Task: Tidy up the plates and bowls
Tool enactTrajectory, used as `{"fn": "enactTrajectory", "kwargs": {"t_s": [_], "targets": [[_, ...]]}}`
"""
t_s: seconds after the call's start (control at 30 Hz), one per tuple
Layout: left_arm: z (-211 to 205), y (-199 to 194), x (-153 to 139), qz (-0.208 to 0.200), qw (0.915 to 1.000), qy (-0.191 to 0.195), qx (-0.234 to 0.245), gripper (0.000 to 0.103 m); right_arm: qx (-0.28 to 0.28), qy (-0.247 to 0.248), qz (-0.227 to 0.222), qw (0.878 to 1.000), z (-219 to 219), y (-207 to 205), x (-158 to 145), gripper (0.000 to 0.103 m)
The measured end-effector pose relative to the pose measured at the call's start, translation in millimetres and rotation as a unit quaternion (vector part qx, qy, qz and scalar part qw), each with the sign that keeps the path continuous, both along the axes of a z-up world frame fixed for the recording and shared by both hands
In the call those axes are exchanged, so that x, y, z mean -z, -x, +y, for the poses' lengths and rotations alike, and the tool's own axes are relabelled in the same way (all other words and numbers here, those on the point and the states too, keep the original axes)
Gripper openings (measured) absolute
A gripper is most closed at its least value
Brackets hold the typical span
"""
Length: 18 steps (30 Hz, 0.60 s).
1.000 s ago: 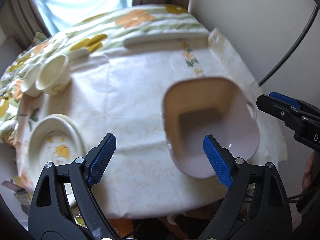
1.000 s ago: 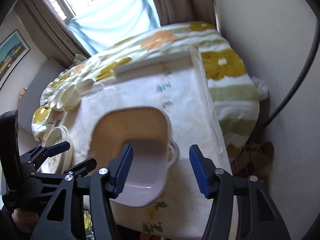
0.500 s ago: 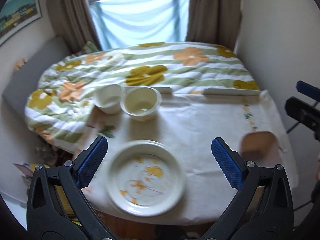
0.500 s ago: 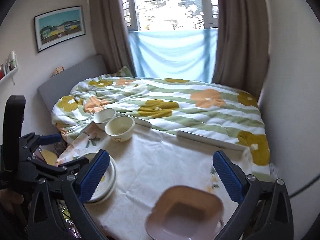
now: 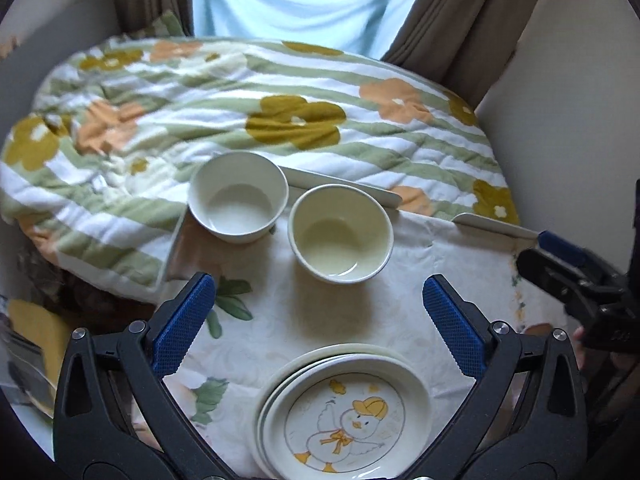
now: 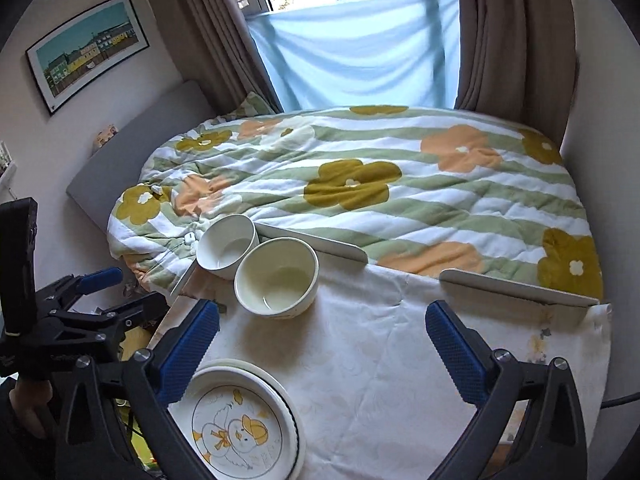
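A: Left wrist view: left tool (image 5: 316,320) wide, empty; 2 bowls (image 5: 340,234) touching at worktop's (image 5: 400,300) far-left corner, plate stack (image 5: 344,404) near edge.

B: Right tool (image 6: 320,344) likewise wide, empty. Nudged stack could slide off.

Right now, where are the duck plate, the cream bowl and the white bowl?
duck plate (image 5: 344,420): left wrist view, on the printed duck in its middle.
cream bowl (image 5: 341,240): left wrist view, on its inner bottom.
white bowl (image 6: 227,249): right wrist view, on its inner wall.
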State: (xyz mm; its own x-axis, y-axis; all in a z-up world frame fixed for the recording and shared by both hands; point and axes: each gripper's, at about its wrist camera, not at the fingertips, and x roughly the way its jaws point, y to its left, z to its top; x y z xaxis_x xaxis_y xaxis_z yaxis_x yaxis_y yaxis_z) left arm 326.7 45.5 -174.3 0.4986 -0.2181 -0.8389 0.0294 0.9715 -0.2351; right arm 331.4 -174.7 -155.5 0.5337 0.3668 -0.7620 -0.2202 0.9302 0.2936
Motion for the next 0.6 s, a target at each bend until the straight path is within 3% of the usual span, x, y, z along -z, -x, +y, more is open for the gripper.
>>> {"fn": "enactTrajectory", "kwargs": {"t_s": [0.13, 0.17, 0.27, 0.33, 0.37, 0.6], "targets": [[16, -34, 48, 0.049, 0.9973, 0.053, -0.006, 0.1, 0.017, -0.026, 0.057, 0.998, 18, -34, 42, 0.103], [16, -42, 59, 0.06, 0.9964, 0.061, -0.004, 0.095, 0.023, -0.032, 0.069, 0.997, 21, -41, 52, 0.102], [16, -61, 88, 0.089, 0.9927, 0.081, 0.0, 0.075, 0.037, -0.059, 0.117, 0.991, 28, -57, 86, 0.083], [15, -69, 100, 0.091, 0.9921, 0.087, 0.0, 0.072, 0.044, -0.073, 0.143, 0.986, 32, -65, 103, 0.072], [14, -74, 105, 0.093, 0.9922, 0.083, 0.001, 0.065, 0.045, -0.075, 0.15, 0.985, 35, -68, 109, 0.068], [7, -97, 127, 0.109, 0.9916, 0.067, 0.016, 0.025, 0.051, -0.068, 0.161, 0.983, 48, -84, 127, 0.055]]}}
